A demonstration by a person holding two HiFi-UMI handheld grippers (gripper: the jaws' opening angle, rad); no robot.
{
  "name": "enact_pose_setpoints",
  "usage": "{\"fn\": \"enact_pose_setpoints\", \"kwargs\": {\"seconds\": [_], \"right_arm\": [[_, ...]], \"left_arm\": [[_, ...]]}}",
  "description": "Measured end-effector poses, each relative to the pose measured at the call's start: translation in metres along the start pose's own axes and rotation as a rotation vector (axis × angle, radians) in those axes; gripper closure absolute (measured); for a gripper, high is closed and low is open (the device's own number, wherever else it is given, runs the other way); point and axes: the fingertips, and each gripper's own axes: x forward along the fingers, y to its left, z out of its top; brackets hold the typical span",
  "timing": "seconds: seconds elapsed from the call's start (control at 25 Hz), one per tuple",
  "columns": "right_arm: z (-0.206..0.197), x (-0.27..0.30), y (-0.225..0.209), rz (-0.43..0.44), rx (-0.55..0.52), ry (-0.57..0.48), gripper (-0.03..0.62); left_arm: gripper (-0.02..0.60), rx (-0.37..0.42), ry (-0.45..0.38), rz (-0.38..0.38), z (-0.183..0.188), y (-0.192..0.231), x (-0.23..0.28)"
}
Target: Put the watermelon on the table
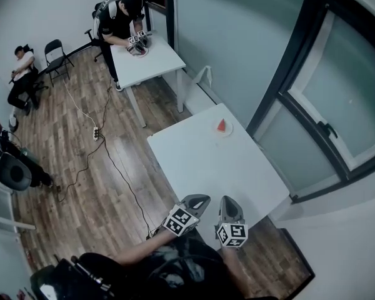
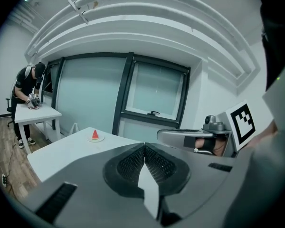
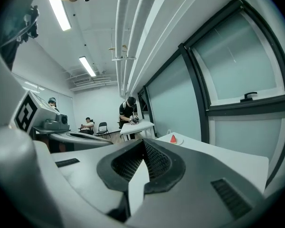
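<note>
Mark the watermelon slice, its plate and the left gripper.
watermelon slice (image 1: 222,125), head view, middle of the red flesh.
plate (image 1: 230,130), head view, bare rim right of the slice.
left gripper (image 2: 144,146), left gripper view, where the shut jaw tips meet.

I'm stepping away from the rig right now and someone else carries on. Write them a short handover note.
Left tool: shut, empty.
Right tool: shut, empty.
Both side by side at the white table's near end.
Watermelon slice: on a small plate at the table's far end, no tool near it.
Done: nothing yet.
Left: probably reach across, grip the slice and set it on the tabletop.
</note>
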Motion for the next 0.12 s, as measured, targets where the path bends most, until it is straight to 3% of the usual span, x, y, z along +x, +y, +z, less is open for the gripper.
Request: {"fn": "enact_pose_setpoints", "kwargs": {"seconds": [0.12], "right_arm": [[0.0039,-0.0064,0.002,0.009,0.006,-0.022,0.583]], "left_arm": [[0.575,-0.009,0.01,-0.008,-0.0064,-0.0013,-0.0026]]}}
